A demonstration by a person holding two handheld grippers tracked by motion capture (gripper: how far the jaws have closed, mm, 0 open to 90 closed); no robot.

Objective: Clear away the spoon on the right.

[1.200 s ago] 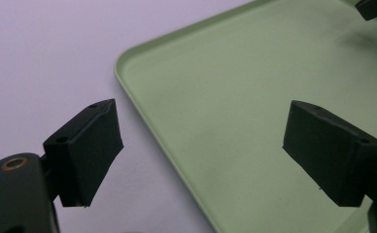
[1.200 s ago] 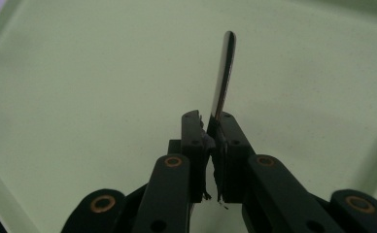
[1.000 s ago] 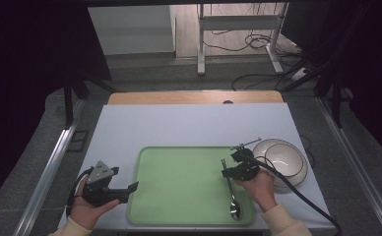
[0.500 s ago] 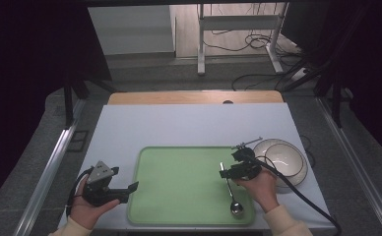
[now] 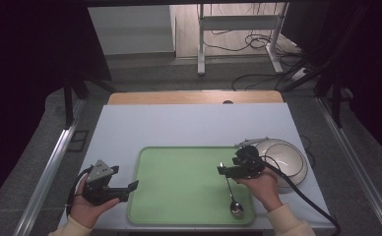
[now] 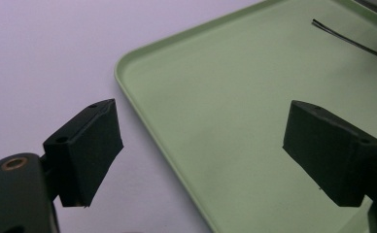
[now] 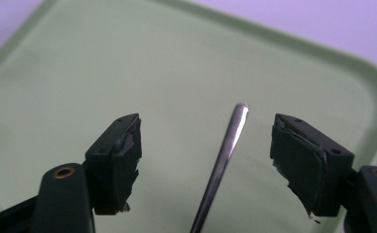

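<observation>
Since a second ago, the right gripper point(image 5: 227, 170) has lifted slightly off the spoon point(image 5: 232, 194) and drawn back toward the person, while the left gripper point(image 5: 125, 189) has stayed where it was.

Nearest the camera in the high view, two hands come in from the bottom edge. The left hand point(image 5: 88, 206) holds its gripper low over the white counter point(image 5: 189, 125), just beside the left rim of the green tray point(image 5: 179, 182). In the left gripper view its jaws are spread wide, one over the counter and one over the tray, with nothing between them.

The right hand point(image 5: 263, 189) holds its gripper above the right part of the tray. In the right gripper view the jaws are spread apart on either side of the spoon's handle tip, not touching it.

The spoon lies flat on the tray near its right side, bowl toward the person, handle pointing away.

Farther right, just beside the tray, a white bowl point(image 5: 285, 157) sits on the counter.

Beyond the counter's far wooden edge, cables point(image 5: 258, 78) lie on the floor.
</observation>
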